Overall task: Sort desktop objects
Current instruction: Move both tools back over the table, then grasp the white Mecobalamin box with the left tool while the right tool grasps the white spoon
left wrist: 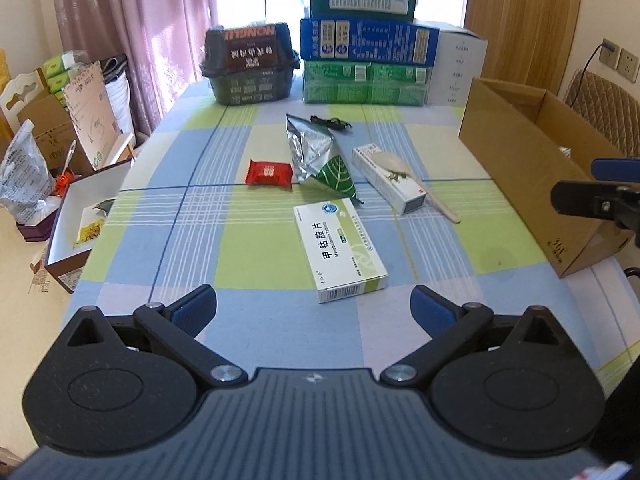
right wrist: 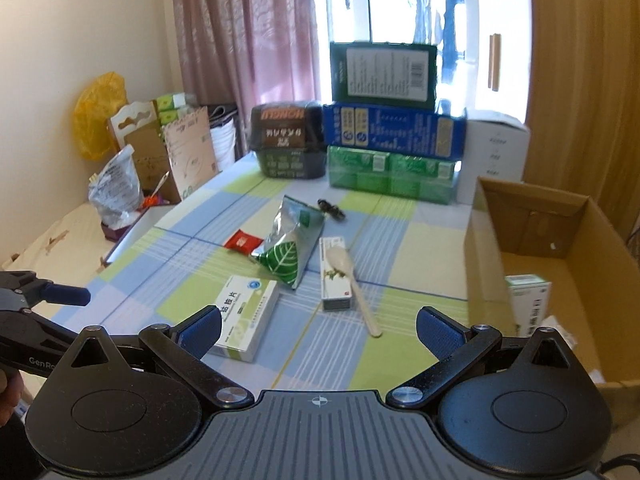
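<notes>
Both grippers, left gripper [left wrist: 313, 309] and right gripper [right wrist: 319, 330], are hanging empty, fingers spread wide. You are nearing the flat white-and-green medicine carton [left wrist: 340, 249] at 12 o'clock; square the fingers across its narrow sides before closing.

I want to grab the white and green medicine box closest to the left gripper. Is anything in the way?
Nothing visible is. The left gripper is open, and only bare tablecloth lies between it and the medicine box. The foil packet and red packet lie beyond the box.
</notes>
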Demonstrator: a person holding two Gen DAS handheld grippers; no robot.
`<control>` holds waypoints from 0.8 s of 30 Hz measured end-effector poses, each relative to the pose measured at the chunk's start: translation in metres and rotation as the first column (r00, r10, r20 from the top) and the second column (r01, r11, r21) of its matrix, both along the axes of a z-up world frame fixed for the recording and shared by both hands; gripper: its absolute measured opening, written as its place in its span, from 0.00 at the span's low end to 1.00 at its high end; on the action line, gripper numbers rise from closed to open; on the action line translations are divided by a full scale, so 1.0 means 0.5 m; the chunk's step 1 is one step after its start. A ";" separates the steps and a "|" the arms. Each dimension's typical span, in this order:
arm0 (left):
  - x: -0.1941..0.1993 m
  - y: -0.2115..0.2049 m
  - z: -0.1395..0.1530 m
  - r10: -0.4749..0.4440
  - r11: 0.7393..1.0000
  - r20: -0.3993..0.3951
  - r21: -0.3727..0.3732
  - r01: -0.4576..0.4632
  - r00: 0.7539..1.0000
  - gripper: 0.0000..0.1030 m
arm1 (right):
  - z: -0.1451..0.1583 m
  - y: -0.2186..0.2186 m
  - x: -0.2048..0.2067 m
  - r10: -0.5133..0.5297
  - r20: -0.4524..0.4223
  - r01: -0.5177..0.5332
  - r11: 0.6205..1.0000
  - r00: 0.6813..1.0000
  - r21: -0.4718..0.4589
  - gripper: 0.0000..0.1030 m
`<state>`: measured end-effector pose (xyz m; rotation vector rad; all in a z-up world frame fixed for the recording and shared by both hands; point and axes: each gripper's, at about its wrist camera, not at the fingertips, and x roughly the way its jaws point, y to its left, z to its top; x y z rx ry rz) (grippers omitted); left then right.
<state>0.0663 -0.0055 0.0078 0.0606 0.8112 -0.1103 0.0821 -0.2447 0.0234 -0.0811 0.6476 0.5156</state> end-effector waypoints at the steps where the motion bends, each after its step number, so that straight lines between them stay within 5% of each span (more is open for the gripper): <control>1: 0.010 -0.001 -0.009 -0.004 1.000 -0.006 0.001 0.004 1.000 0.98 | -0.010 0.002 0.011 0.006 -0.008 -0.006 1.000 1.000 0.006 0.98; 9: 0.101 -0.016 -0.071 -0.047 0.999 -0.041 0.001 0.047 0.998 0.98 | -0.087 0.028 0.105 0.007 -0.048 -0.008 1.000 0.999 -0.029 0.96; 19: 0.205 -0.045 -0.132 -0.099 0.995 -0.075 -0.026 0.097 0.992 0.98 | -0.163 0.040 0.211 0.004 -0.137 -0.008 0.999 0.991 -0.034 0.82; 24: 0.237 -0.063 -0.161 -0.120 0.993 -0.096 -0.003 0.120 0.988 0.98 | -0.192 0.052 0.252 0.011 -0.129 -0.026 0.993 0.992 -0.113 0.72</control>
